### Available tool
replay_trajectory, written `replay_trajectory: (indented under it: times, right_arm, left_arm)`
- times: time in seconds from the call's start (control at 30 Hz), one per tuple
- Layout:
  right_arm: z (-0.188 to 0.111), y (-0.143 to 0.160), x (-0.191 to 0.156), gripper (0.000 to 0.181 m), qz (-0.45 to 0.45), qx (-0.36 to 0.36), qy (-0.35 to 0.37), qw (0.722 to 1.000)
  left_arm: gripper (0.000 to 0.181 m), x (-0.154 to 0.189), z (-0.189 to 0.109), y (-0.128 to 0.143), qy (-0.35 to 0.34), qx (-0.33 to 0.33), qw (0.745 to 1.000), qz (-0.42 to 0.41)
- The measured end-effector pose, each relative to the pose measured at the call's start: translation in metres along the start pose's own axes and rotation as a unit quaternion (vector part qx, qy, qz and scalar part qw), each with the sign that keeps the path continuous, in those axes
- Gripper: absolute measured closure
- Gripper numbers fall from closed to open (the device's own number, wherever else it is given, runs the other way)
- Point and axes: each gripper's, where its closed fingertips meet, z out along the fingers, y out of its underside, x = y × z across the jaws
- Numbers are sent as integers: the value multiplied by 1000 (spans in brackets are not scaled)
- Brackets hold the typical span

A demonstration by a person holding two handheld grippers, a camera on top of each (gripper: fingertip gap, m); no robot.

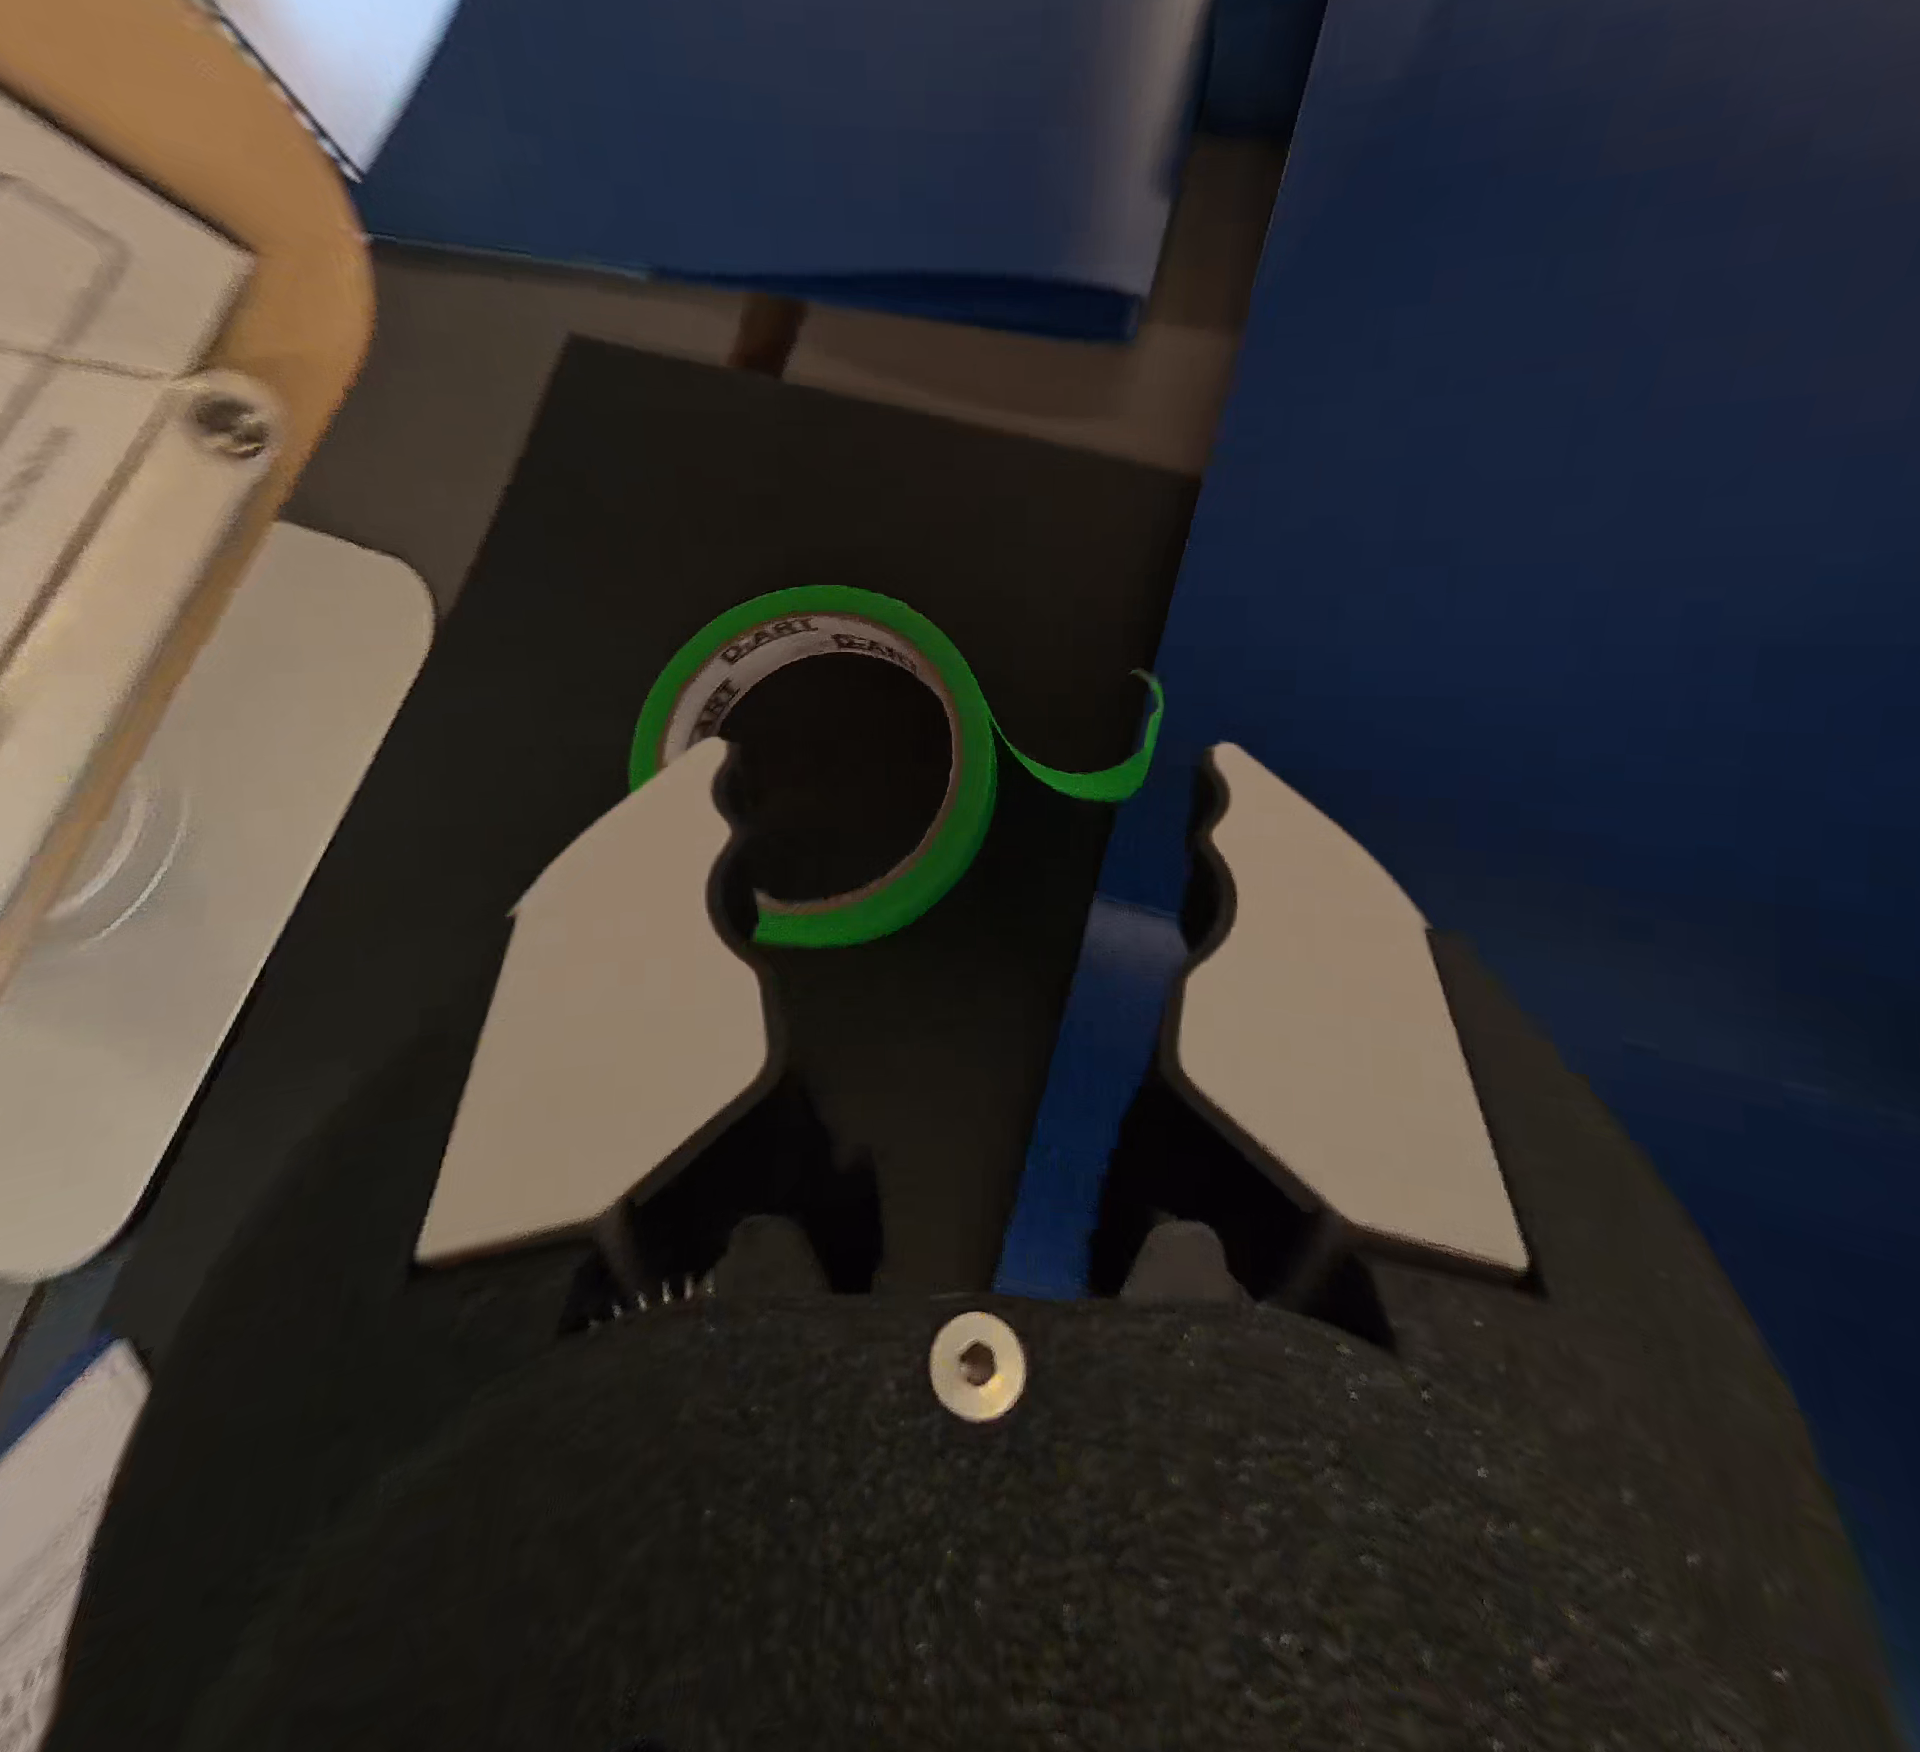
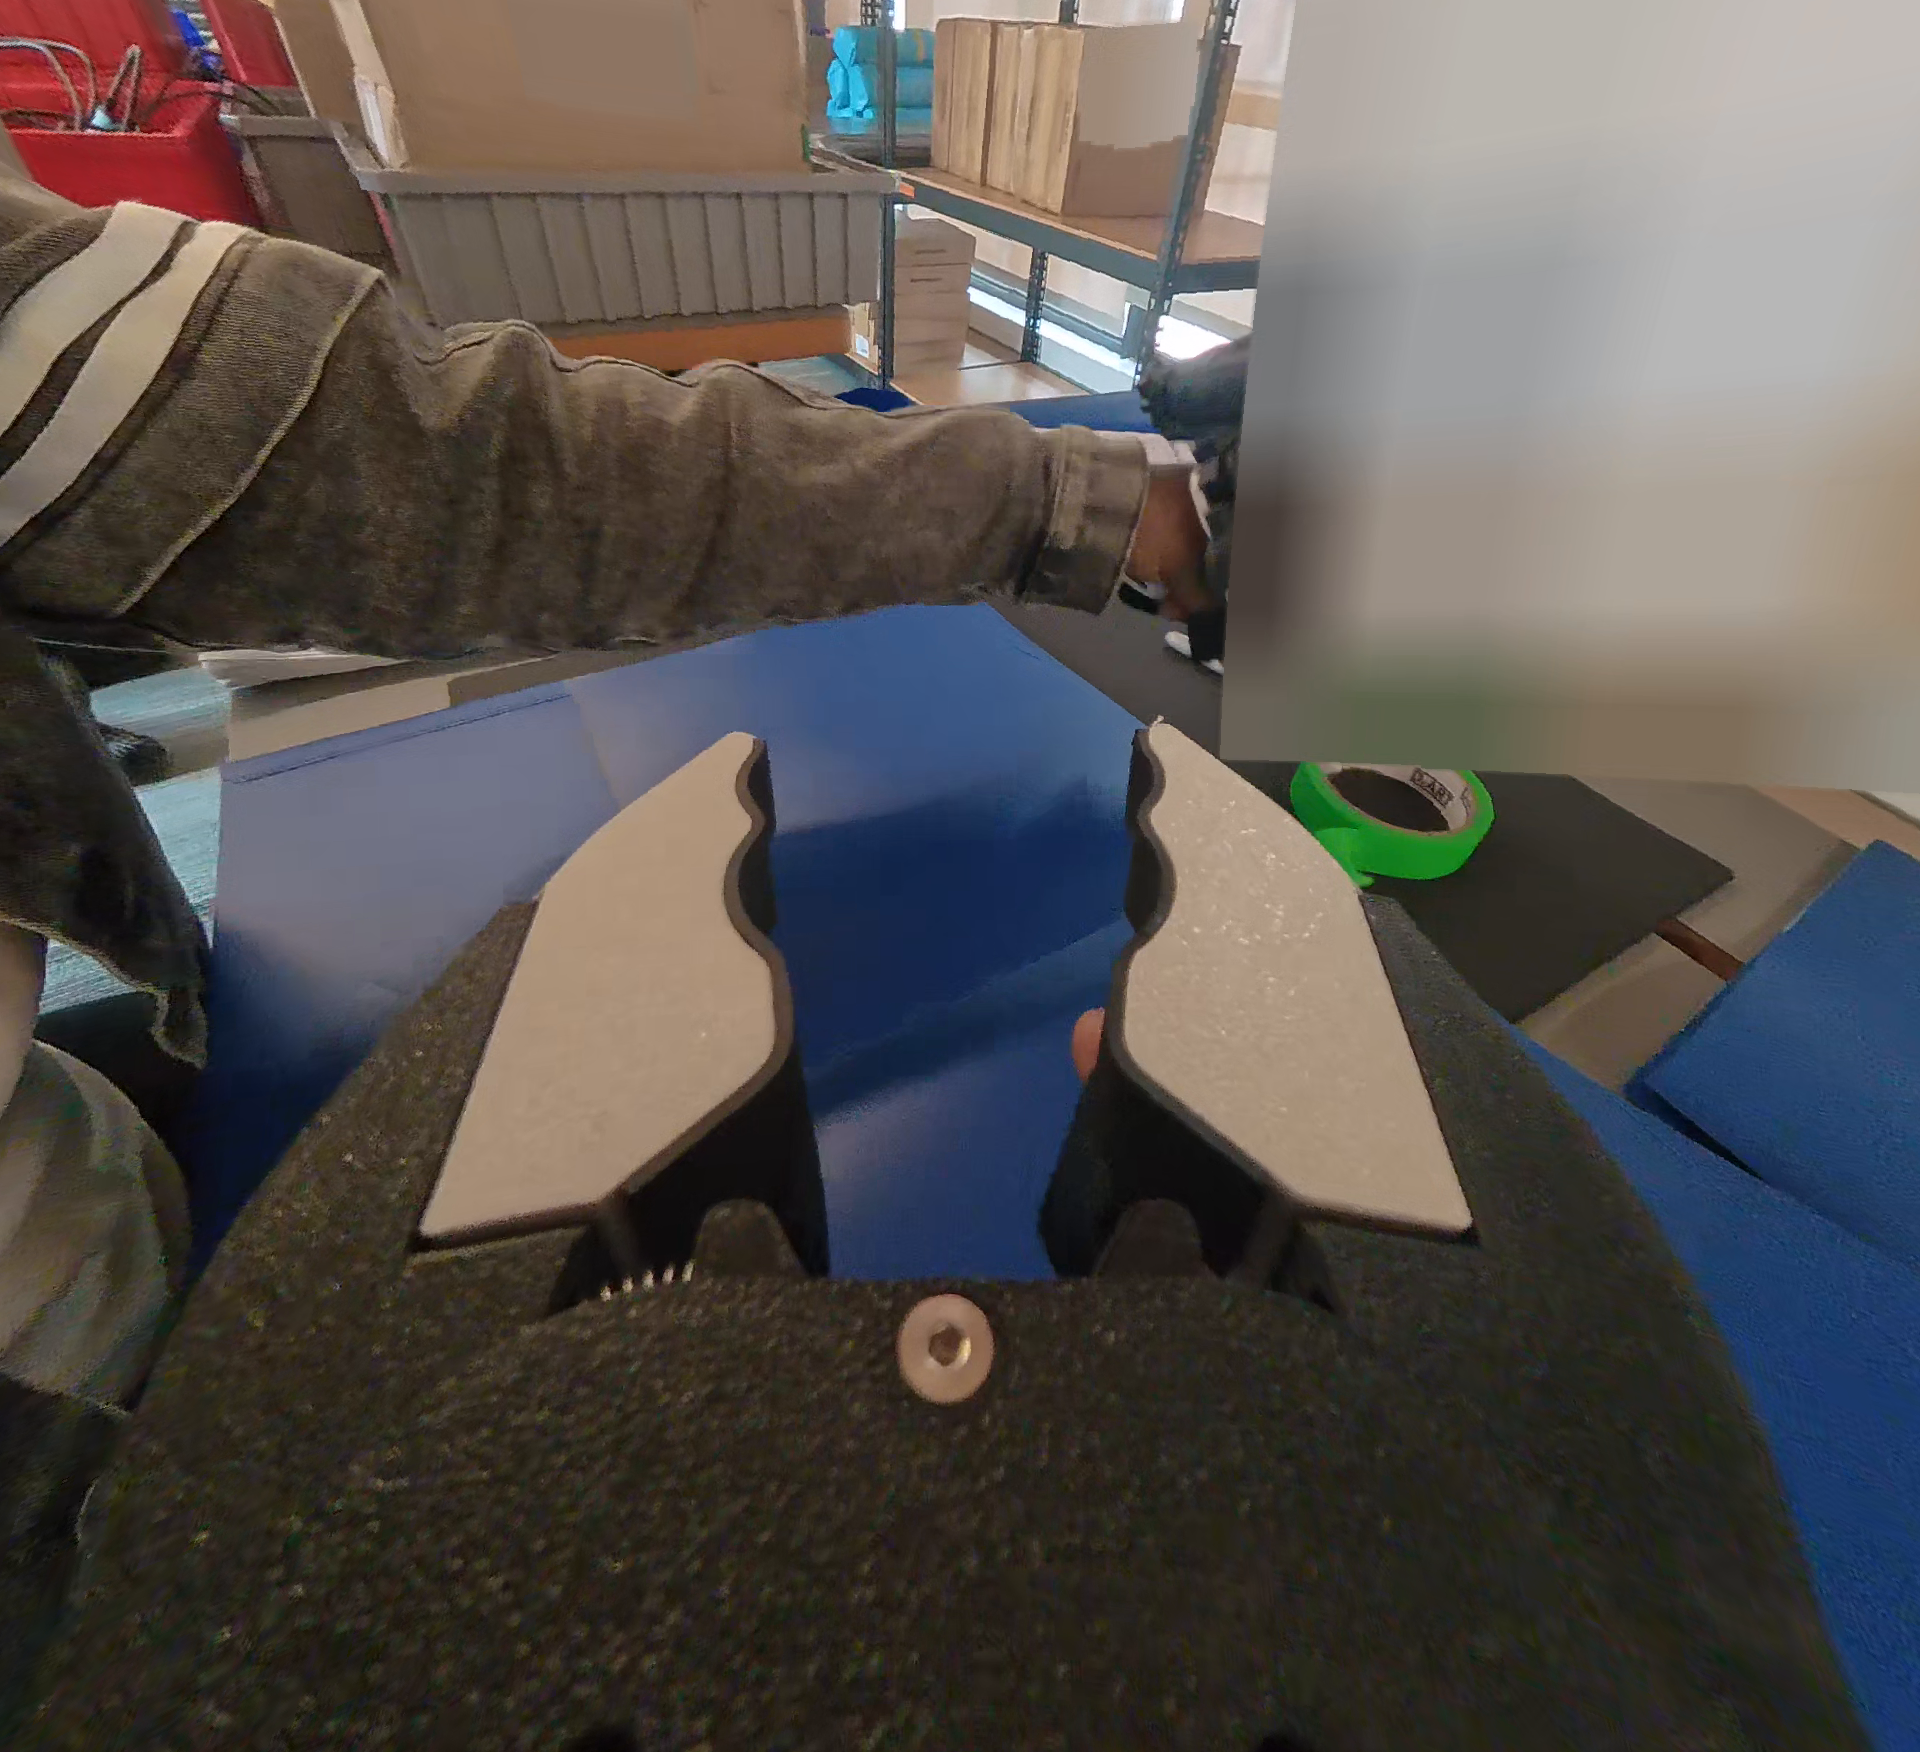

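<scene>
Just ahead of the spread left hand-held gripper (image 1: pixel 966 757) lies a green tape roll (image 1: pixel 821 767) on black mat (image 1: pixel 727 497).

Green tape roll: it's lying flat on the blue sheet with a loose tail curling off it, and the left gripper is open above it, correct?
Not quite. The tape roll lies on the black mat, not the blue sheet beside it; the left wrist view shows this. The loose tail does curl off it, and the left gripper is open above it.
</scene>
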Motion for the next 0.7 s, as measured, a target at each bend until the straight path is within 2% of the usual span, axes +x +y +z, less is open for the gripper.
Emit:
replay_trajectory:
  times: [0.1, 0.2, 0.27, 0.37, 0.43, 0.5, 0.57, 0.63, 0.7]
  right_arm:
    - [5, -2, -12, 115, -1, -7, -13, 1000]
    - [15, 4, -25, 112, 1, -29, -31, 999]
    - [25, 10, -33, 107, 11, -50, -43, 998]
    - [43, 15, -48, 98, 30, -92, -71, 993]
    - [60, 14, -57, 95, 33, -127, -93, 987]
    - [84, 6, -62, 93, 31, -159, -120, 979]
    - [116, -6, -63, 92, 23, -187, -151, 970]
    - [156, -16, -57, 87, 9, -212, -176, 961]
    - [204, -21, -47, 83, -13, -223, -198, 954]
  left_arm:
    - [91, -7, -55, 7, -43, 45, 998, -31]
    - [96, -28, -124, 42, -112, 60, 990, -60]
    - [96, -47, -170, 79, -153, 53, 983, -92]
    - [96, -89, -239, 156, -227, 11, 961, -157]
    - [100, -110, -275, 202, -242, 7, 944, -222]
    - [107, -131, -301, 232, -257, 41, 926, -273]
    - [113, -155, -320, 250, -280, 91, 905, -308]
    - [113, -180, -331, 269, -307, 115, 881, -342]
    - [107, -203, -331, 286, -321, 124, 868, -359]
